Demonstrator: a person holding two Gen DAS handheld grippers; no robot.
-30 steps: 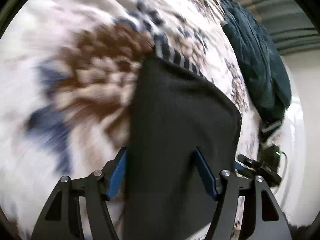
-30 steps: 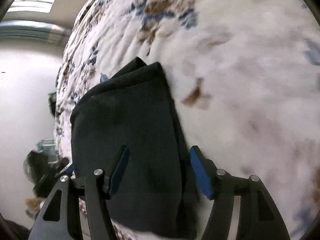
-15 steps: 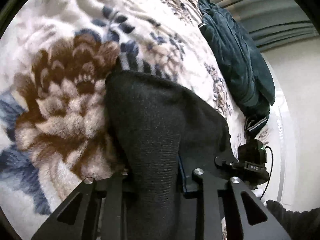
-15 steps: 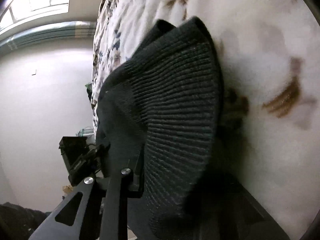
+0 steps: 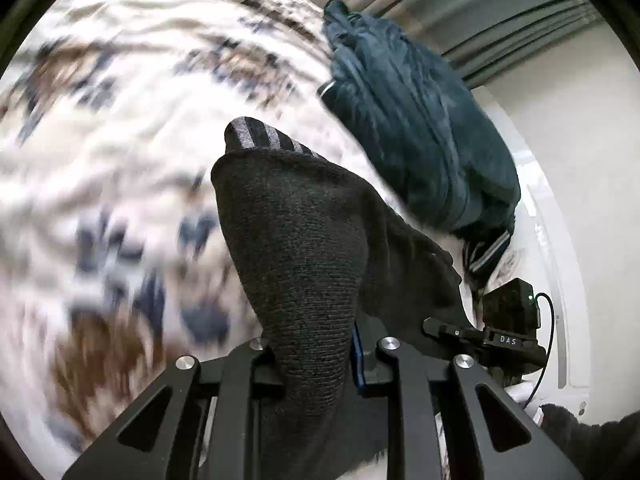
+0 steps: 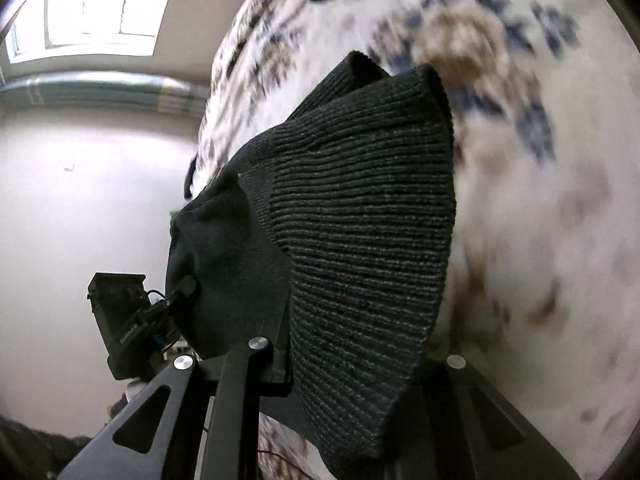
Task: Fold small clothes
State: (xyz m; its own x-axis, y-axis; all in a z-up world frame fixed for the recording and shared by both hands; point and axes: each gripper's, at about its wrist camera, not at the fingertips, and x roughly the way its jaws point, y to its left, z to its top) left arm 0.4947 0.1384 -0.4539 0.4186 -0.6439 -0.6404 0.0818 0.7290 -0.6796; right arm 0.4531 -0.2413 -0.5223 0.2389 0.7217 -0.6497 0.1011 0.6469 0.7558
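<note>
Knit fabric is what you've got pinched on both sides: a dark sock, poss. a pair since a second striped cuff peeks out behind it. Left hand-held gripper is clamped onto one end; right hand-held gripper is clamped onto the ribbed end. Sock hangs lifted between them, above the floral blanket on the bed, w/ a teal jacket lying further back.

Handling, as a judgement: it's light, soft and stretchy, no stiffness, so it'll sag and droop wherever you don't hold it. Not slippery; knit grips the pads well. Not fragile, but overpulling will stretch it out of shape. Best hold is near the ends, catching all layers, so the fold lands even when you bring the ends together.
</note>
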